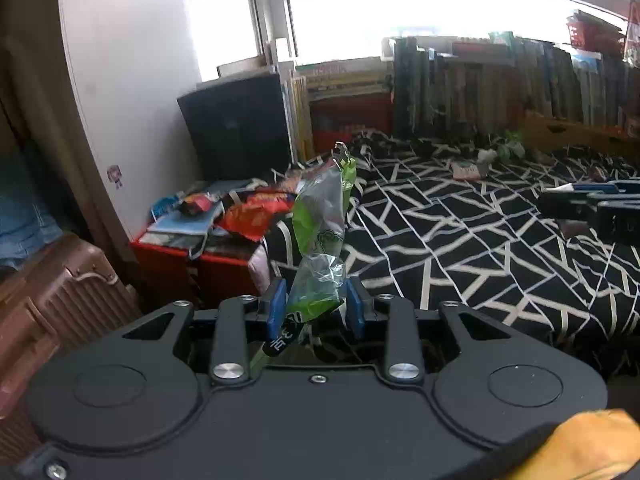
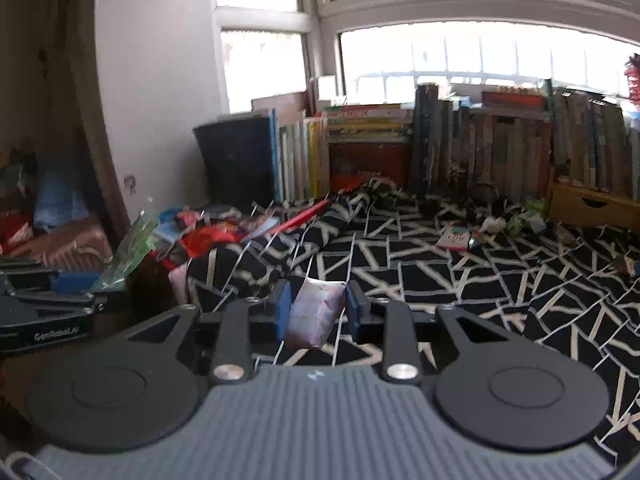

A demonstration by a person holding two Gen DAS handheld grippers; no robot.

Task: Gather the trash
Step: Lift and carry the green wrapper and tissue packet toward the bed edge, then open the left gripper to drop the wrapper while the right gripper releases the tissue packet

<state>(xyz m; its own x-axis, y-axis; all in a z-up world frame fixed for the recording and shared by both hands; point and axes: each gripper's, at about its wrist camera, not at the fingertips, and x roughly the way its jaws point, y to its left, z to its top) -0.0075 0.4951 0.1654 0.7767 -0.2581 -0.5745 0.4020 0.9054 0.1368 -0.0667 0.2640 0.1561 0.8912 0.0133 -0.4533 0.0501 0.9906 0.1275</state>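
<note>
My left gripper is shut on a crumpled green and silver snack wrapper that stands up between its blue pads, above the bed's left edge. My right gripper is shut on a small white and pink crumpled packet. In the right wrist view the left gripper shows at the far left with the green wrapper sticking up from it. In the left wrist view the right gripper shows at the right edge. More scraps of trash lie at the far side of the bed.
The bed has a black cover with white lines. A red box piled with packets and books stands left of it, a brown suitcase nearer. Books line the window sill; a small pink book and a wooden drawer box sit at the back.
</note>
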